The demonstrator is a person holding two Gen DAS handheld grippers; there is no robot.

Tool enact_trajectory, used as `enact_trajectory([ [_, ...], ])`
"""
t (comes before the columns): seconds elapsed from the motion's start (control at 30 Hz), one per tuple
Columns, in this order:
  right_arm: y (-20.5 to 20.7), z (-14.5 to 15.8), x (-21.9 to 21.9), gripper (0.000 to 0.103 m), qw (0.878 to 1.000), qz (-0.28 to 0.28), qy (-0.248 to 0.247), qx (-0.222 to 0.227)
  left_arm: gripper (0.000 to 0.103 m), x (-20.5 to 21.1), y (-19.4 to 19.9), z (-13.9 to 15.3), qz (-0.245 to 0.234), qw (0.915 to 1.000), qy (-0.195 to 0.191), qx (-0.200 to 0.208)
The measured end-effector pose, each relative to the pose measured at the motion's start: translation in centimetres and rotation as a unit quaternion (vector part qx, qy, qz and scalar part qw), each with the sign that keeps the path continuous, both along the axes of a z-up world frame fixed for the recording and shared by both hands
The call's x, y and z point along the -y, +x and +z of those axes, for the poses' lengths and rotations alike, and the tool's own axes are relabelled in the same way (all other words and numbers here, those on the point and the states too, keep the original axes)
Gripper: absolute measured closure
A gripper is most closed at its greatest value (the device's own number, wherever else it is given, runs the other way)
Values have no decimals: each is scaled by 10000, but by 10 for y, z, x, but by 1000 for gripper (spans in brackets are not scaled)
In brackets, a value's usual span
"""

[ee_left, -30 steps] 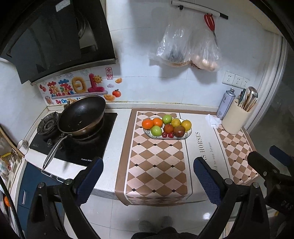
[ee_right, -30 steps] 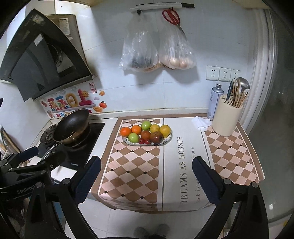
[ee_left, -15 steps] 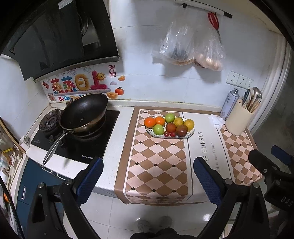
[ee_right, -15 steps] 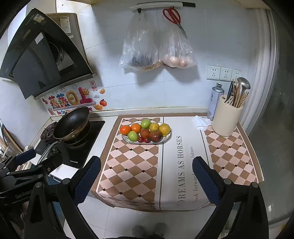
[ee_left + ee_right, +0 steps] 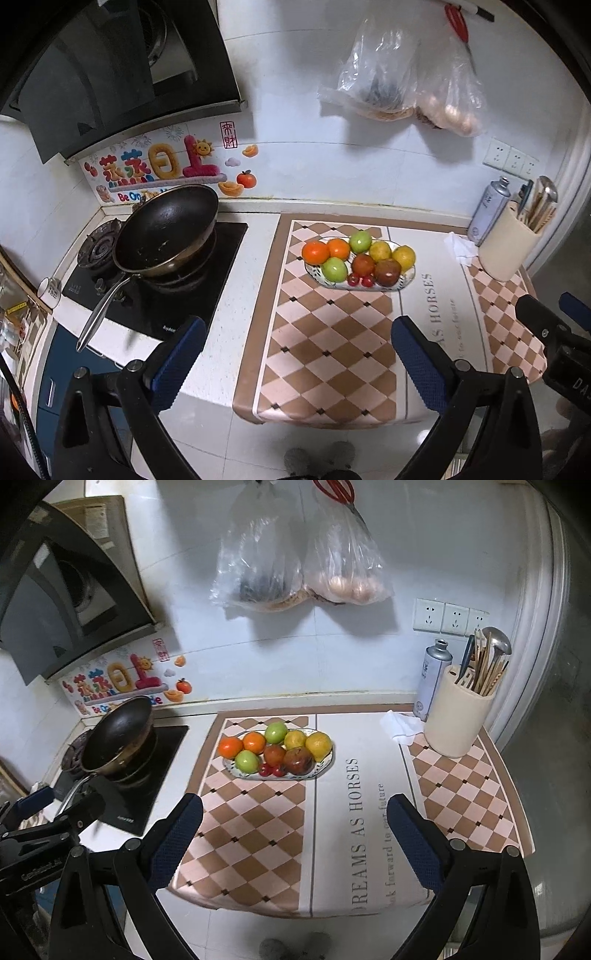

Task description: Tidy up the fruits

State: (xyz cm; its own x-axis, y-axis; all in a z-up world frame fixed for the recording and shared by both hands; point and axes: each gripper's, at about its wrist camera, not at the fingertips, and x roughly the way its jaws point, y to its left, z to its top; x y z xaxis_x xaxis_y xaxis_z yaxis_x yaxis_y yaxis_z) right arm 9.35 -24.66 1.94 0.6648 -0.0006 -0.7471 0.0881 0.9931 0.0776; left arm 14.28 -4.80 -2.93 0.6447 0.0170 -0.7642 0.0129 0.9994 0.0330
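Two grippers: left gripper point(image 5: 295, 347) and right gripper point(image 5: 295, 825), jaws spread wide, empty, held off the mat's point(image 5: 258, 827) near edge.
Fruit plate point(image 5: 325, 766): far end of mat, right of pan point(image 5: 118, 734).
Clearance: bare mat before plate.

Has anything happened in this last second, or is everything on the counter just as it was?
Only the two grippers moved: both drew closer to the counter, so the fruit plate looks bigger. Left gripper and right gripper stay open and empty. Fruit, pan and utensil holder are unmoved.
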Motion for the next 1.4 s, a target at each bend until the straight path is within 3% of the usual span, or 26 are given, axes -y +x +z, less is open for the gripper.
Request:
enact_trajectory([
  [0.43,65,-45,-4,1,9993,69,-15,-371,0,1,51,-32,70,9994,153,-313],
  [1.4,75,-54,-6,1,9988,104,-135,-448,0,6,59,-36,33,9992,213,-331],
])
